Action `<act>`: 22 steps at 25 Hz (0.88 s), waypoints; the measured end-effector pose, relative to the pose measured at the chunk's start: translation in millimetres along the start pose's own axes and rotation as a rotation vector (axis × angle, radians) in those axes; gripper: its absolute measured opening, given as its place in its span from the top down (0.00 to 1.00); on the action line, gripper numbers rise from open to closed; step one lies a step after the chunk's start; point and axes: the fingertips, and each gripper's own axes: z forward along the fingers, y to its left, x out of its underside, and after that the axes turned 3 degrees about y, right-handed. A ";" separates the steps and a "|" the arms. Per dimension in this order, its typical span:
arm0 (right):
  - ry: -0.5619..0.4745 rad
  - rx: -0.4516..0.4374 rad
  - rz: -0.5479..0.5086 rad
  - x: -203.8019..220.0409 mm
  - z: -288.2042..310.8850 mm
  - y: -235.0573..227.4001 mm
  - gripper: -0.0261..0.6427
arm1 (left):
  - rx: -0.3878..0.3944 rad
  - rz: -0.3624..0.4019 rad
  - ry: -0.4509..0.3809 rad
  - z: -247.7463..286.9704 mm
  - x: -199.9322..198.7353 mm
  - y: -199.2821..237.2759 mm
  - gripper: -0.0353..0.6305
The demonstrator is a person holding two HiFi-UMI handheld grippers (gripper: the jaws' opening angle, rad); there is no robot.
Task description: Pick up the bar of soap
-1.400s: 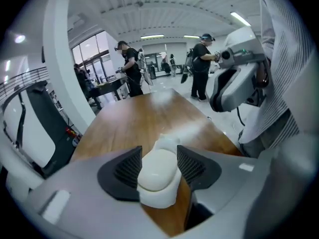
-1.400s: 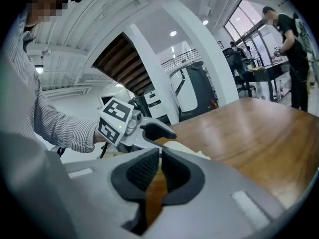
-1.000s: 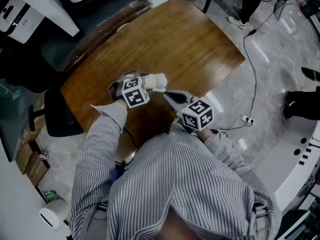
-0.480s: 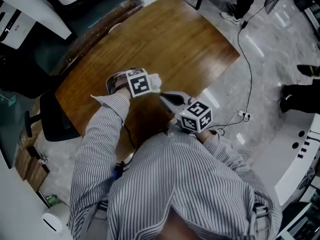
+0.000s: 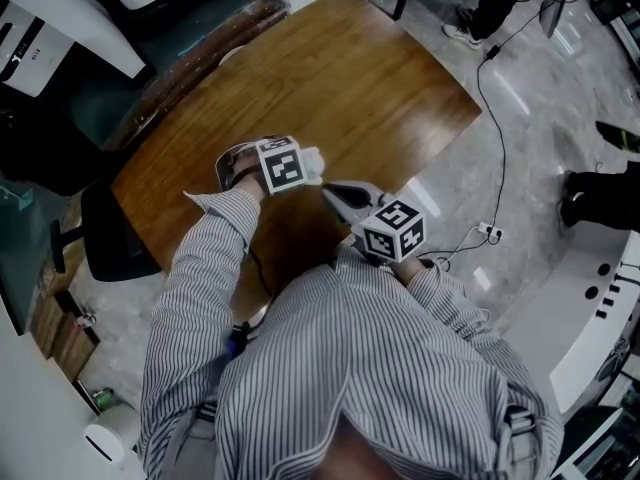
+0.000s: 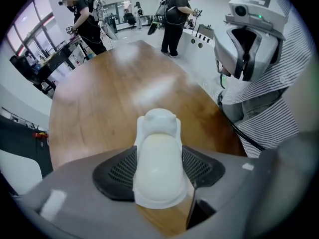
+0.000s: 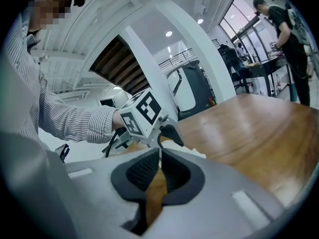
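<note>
At the near left of the wooden table (image 5: 350,78), my left gripper (image 5: 303,167) sat a little farther from me and farther left than it had a second before, its marker cube (image 5: 281,163) shifted with it. Over the last half second it had hardly moved. My right gripper (image 7: 160,152) lay just right of it, near the table's near edge, about where it had been. From the head view I could not see the left jaws themselves, since the cube and my striped sleeve (image 5: 205,258) covered them and only a white end of the bar of soap (image 6: 158,168) stuck out to the right. In the left gripper view the gripper's grey body cut off the soap's near end and its underside was hidden, so I could not tell whether it rested on the wood or hung clear of it. The bar showed as a cream, rounded lump seated in a white shell, lying lengthwise away from me between the jaws. Those jaws stood wide and were closing, and their black ribbed pads (image 6: 199,166) pressed against the shell's two long sides, so I had the soap gripped. My right gripper's jaws were together, their tips meeting with nothing between them, and only bare wood showed through the slit below.
</note>
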 end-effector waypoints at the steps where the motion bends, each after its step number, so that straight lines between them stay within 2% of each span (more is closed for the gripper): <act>1: -0.001 0.002 0.003 0.2 0.1 -0.5 0.95 | -0.004 0.002 -0.005 0.0 0.0 -0.1 0.51; 9: -0.010 0.018 0.008 -0.6 -1.5 -4.4 0.95 | -0.028 0.009 -0.038 -2.9 -0.2 -2.1 0.52; 14: -0.011 0.036 0.017 0.0 -3.3 -10.4 0.95 | -0.044 -0.004 -0.104 -16.2 -8.1 -1.9 0.53; 15: -0.013 0.038 0.018 -0.5 -3.5 -10.4 0.95 | -0.043 -0.015 -0.131 -20.6 -10.7 -2.5 0.55; 16: -0.014 0.038 0.018 -0.9 -3.5 -10.0 0.95 | -0.049 -0.030 -0.161 -26.0 -13.6 -2.0 0.71; 18: -0.014 0.037 0.016 -1.8 -2.7 -9.5 0.95 | -0.071 -0.039 -0.182 -31.4 -15.0 1.0 0.94; 22: -0.010 0.029 0.017 -0.6 1.1 -7.3 0.95 | -0.141 0.017 -0.118 -17.6 -1.5 3.2 0.93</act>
